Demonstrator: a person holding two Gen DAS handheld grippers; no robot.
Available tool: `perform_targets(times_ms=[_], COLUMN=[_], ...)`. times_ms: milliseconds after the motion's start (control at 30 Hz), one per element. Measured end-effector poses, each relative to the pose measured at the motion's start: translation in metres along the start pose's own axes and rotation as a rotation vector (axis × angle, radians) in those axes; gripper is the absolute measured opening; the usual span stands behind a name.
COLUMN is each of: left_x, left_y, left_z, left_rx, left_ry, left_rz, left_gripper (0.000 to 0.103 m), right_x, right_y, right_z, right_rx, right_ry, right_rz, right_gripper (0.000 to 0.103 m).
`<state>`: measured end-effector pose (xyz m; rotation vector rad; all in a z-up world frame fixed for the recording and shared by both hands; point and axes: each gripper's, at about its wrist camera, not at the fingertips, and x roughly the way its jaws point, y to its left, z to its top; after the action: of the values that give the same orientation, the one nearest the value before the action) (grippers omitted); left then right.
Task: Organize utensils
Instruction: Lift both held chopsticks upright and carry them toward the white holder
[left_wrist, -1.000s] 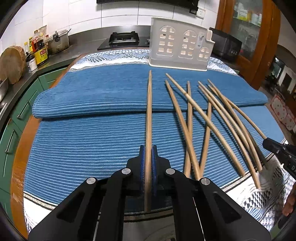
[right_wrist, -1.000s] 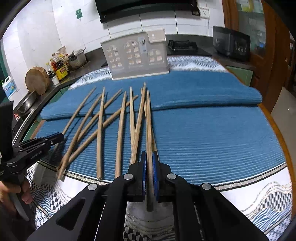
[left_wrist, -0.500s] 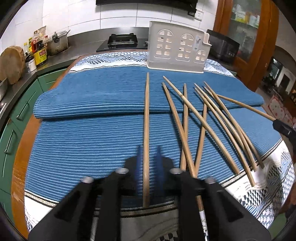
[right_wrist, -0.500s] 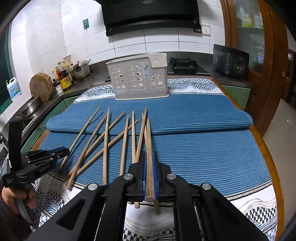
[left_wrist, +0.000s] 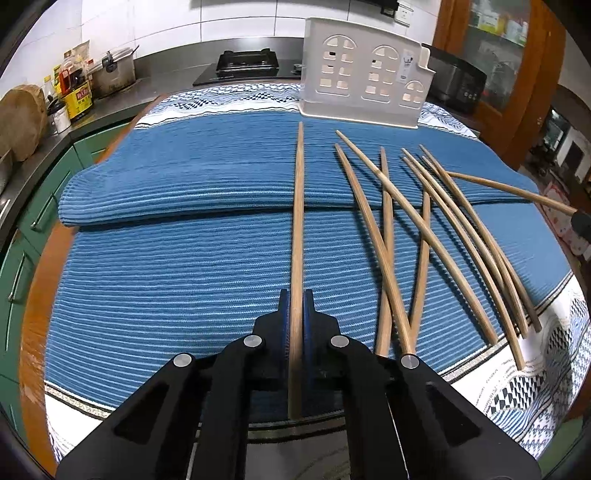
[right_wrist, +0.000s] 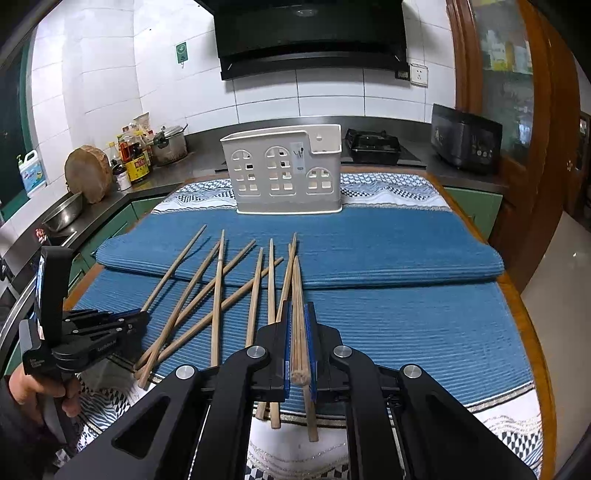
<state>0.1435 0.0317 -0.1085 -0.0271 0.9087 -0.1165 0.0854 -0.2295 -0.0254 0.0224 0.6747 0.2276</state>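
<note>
Several long wooden chopsticks (left_wrist: 424, 236) lie fanned out on a blue ribbed mat (left_wrist: 166, 258). My left gripper (left_wrist: 295, 306) is shut on one chopstick (left_wrist: 298, 221) that points straight at the white utensil holder (left_wrist: 364, 83) and rests on the mat. In the right wrist view, my right gripper (right_wrist: 299, 314) is shut on another chopstick (right_wrist: 297, 288), held off the mat and aimed at the holder (right_wrist: 280, 173). The left gripper (right_wrist: 138, 319) shows at the left there, in a person's hand, beside the loose chopsticks (right_wrist: 218, 295).
The mat (right_wrist: 406, 325) covers a patterned cloth on a wooden table. Behind the holder is a gas hob (right_wrist: 373, 147). A pot, bottles and a round chopping block (right_wrist: 88, 173) stand on the counter at left, a black appliance (right_wrist: 465, 142) at right.
My left gripper opened for a moment and shut again on the same chopstick. My right gripper rose with its chopstick, lifting it off the mat.
</note>
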Motion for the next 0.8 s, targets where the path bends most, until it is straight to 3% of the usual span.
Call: perform_targets(times_ms=[433, 667, 800], left_x=[-0.049, -0.060, -0.054], left_y=[-0.008, -0.008, -0.008], left_z=[0.020, 0.033, 0.031], left_rx=[0.023, 0.043, 0.047], left_ry=[-0.110, -0.119, -0.069], left_rz=[-0.081, -0.102, -0.142], left_gripper=[0.005, 0.005, 0.005], right_x=[-0.020, -0.031, -0.031], right_y=[-0.007, -0.006, -0.005], right_z=[0.046, 0.077, 0.084], right_rx=[-0.083, -0.143, -0.151], right_ry=[-0.058, -0.093, -0.092], right_rz=[0.032, 0.031, 0.044], right_gripper=[0.007, 0.007, 0.007])
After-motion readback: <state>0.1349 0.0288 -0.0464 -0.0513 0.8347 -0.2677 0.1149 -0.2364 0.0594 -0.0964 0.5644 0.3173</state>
